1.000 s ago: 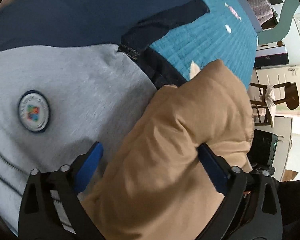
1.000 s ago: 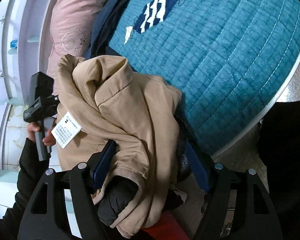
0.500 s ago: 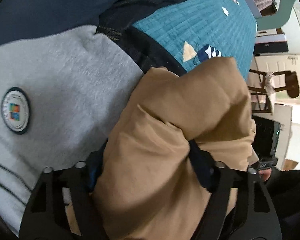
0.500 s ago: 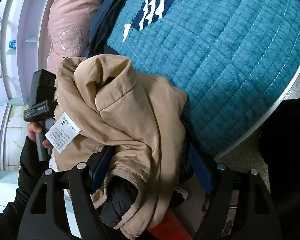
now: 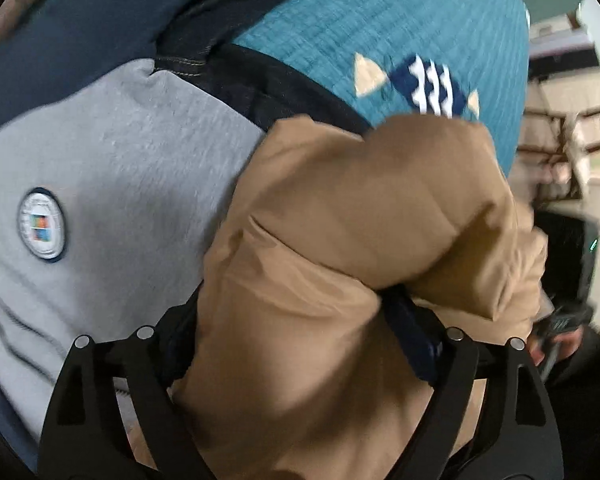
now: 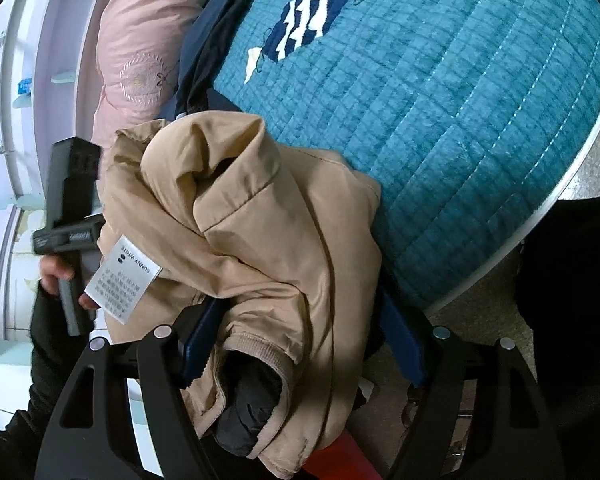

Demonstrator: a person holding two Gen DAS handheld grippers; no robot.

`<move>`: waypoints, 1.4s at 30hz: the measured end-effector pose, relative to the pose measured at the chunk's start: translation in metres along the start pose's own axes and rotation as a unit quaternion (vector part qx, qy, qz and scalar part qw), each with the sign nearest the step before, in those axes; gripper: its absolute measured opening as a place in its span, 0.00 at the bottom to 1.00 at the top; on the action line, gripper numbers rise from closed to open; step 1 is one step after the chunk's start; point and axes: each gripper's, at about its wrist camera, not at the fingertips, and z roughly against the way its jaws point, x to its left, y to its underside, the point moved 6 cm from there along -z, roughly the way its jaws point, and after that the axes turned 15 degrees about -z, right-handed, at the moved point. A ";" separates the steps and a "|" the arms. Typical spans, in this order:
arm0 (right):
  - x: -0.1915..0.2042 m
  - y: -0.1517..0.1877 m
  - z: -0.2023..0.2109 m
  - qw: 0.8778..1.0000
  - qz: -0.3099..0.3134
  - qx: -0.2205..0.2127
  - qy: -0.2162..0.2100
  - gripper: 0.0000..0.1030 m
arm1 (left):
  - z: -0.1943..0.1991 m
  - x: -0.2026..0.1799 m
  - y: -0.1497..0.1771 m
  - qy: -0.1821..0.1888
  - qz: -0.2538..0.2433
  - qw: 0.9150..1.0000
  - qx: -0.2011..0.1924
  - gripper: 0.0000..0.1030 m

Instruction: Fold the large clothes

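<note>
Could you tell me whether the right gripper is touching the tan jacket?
Touching. In the right wrist view, the tan jacket is bunched between the right gripper's blue pads, and the fabric presses against both.

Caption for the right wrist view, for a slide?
Right hand-held gripper clamps a bunched tan jacket at the edge of a teal quilt.

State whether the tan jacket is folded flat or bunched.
Bunched: the tan jacket sits crumpled in lumpy folds, its care label exposed.
</note>
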 end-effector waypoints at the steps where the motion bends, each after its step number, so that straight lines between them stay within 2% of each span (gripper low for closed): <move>1: 0.000 -0.001 0.000 1.000 -0.002 0.001 -0.001 0.69 | 0.003 0.000 0.000 0.003 -0.005 1.000 -0.012 0.70; 2: 0.000 -0.001 0.000 1.000 -0.004 0.001 -0.001 0.69 | 0.007 -0.003 0.001 -0.005 -0.014 1.000 -0.025 0.64; 4: 0.000 -0.002 -0.001 1.000 -0.006 0.001 0.001 0.69 | 0.016 -0.010 0.005 -0.028 -0.024 0.998 -0.050 0.40; 5: -0.001 -0.003 -0.001 1.000 -0.005 0.002 0.003 0.69 | 0.024 -0.014 0.010 -0.044 -0.028 0.996 -0.071 0.37; 7: -0.001 -0.005 0.000 1.000 0.003 0.002 0.010 0.69 | 0.039 -0.021 0.019 -0.049 -0.023 0.992 -0.112 0.29; 8: 0.001 -0.003 0.000 1.000 0.006 0.001 0.011 0.69 | 0.045 -0.021 0.029 -0.044 -0.011 0.989 -0.140 0.28; 11: 0.006 0.001 0.000 1.000 0.020 -0.002 0.018 0.70 | 0.055 -0.021 0.054 -0.031 0.013 0.982 -0.187 0.27; 14: 0.010 0.005 0.002 0.999 0.033 -0.007 0.026 0.71 | 0.062 -0.017 0.083 -0.013 0.047 0.976 -0.211 0.26; 18: 0.015 0.009 0.002 0.999 0.043 -0.007 0.026 0.75 | 0.060 -0.015 0.116 0.005 0.093 0.971 -0.220 0.26; 22: 0.025 0.017 -0.001 0.998 0.056 -0.006 0.022 0.75 | 0.062 0.001 0.154 0.017 0.142 0.961 -0.237 0.26; 27: 0.040 0.025 -0.003 0.997 0.079 -0.002 0.018 0.76 | 0.059 0.002 0.182 0.023 0.186 0.951 -0.244 0.26; 34: 0.070 0.037 -0.024 0.990 0.136 0.014 0.022 0.77 | 0.055 0.013 0.228 0.027 0.246 0.936 -0.250 0.26; 37: 0.084 0.039 -0.035 0.987 0.157 0.022 0.019 0.78 | 0.055 0.023 0.252 0.024 0.279 0.926 -0.253 0.26; 39: 0.092 0.041 -0.043 0.985 0.168 0.029 0.015 0.78 | 0.056 0.027 0.262 0.021 0.285 0.924 -0.253 0.27; 42: 0.105 0.041 -0.056 0.981 0.188 0.041 0.005 0.78 | 0.055 0.038 0.277 0.029 0.310 0.915 -0.255 0.27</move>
